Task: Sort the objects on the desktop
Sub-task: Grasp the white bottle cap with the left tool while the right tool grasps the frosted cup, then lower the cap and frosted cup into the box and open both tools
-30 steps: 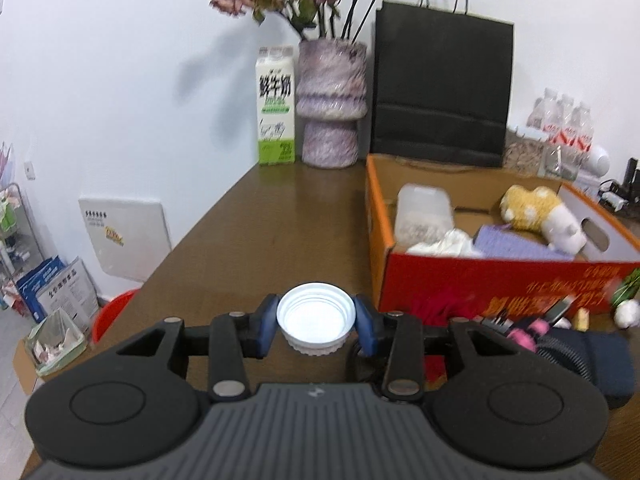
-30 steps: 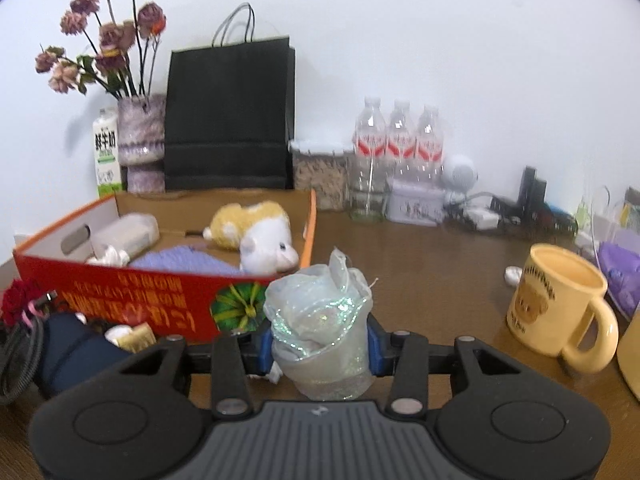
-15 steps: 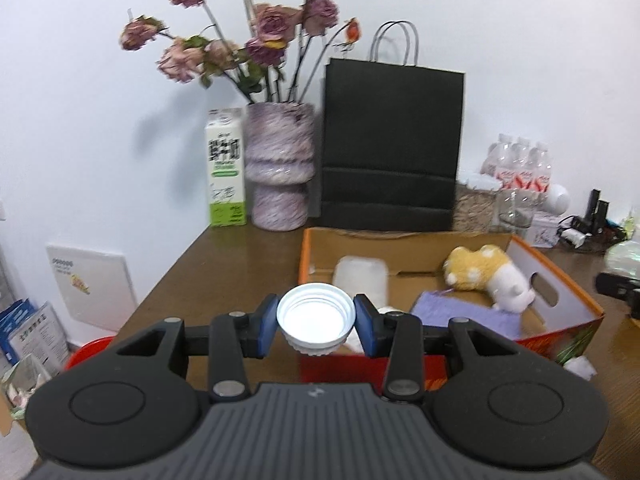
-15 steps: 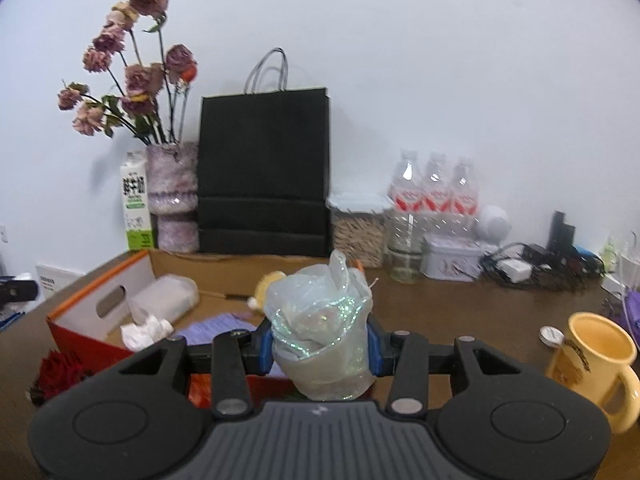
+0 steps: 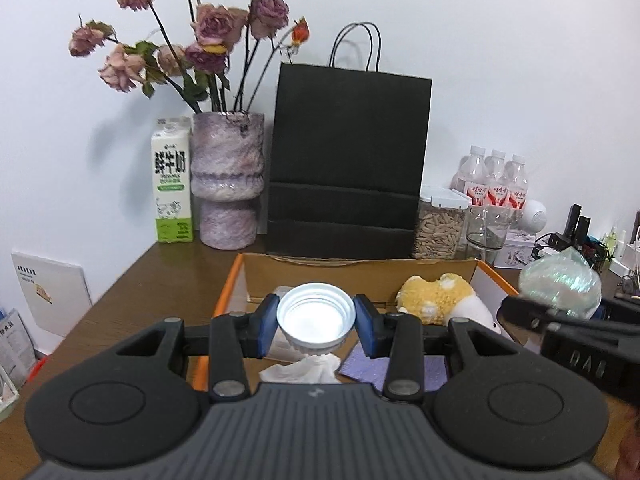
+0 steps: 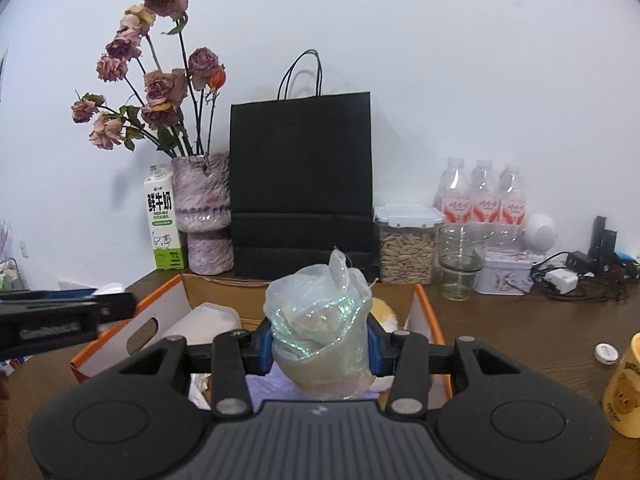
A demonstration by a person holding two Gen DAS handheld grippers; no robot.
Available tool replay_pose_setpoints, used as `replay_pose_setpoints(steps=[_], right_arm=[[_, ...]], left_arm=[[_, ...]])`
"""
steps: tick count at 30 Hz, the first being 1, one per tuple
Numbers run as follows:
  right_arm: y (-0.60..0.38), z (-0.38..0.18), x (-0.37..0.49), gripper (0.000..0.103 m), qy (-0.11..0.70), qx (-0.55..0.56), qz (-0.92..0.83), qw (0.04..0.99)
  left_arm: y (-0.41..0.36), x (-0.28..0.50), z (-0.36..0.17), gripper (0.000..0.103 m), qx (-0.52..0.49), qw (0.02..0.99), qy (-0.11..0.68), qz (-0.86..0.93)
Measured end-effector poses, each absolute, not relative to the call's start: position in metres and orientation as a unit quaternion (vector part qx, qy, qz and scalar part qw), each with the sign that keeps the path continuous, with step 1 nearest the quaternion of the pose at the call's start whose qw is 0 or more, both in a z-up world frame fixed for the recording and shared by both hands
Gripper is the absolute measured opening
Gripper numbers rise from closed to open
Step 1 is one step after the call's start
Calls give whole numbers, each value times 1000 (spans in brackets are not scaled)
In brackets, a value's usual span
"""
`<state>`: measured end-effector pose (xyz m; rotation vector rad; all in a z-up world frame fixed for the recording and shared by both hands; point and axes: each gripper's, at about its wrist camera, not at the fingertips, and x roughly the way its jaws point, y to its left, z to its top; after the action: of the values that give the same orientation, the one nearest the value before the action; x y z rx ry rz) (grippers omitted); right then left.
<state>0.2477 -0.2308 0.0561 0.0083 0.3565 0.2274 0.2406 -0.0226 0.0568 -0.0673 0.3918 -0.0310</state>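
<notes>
I count two hand-held grippers, my left (image 5: pixel 315 322) and my right (image 6: pixel 320 342). On the bench (image 6: pixel 500 332) stand three water bottles (image 6: pixel 482 196), one milk carton (image 6: pixel 162 224), one purple vase (image 6: pixel 204 212), one black paper bag (image 6: pixel 302 184), one lidded container of seeds (image 6: pixel 407 244), one empty glass jar (image 6: pixel 460 262) and one tin (image 6: pixel 508 276). There is one orange cardboard box (image 5: pixel 228 296), holding one plush toy (image 5: pixel 440 300). I see one yellow mug (image 6: pixel 624 388).

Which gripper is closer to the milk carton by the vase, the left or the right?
Left. The milk carton stands at the table's far left; the left gripper, holding the white lid, is on that side, while the right gripper, holding the iridescent bundle, sits further right.
</notes>
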Motion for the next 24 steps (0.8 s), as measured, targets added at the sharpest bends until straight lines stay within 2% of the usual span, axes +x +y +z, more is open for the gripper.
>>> replay_pose_setpoints(steps=[11, 24], right_arm=[[-229, 26, 258, 41, 213, -10, 117, 970], [-227, 20, 259, 42, 222, -16, 114, 968]], left_arm=[[-22, 253, 24, 41, -21, 973, 228, -25], [-26, 254, 17, 41, -5, 971, 238, -25]])
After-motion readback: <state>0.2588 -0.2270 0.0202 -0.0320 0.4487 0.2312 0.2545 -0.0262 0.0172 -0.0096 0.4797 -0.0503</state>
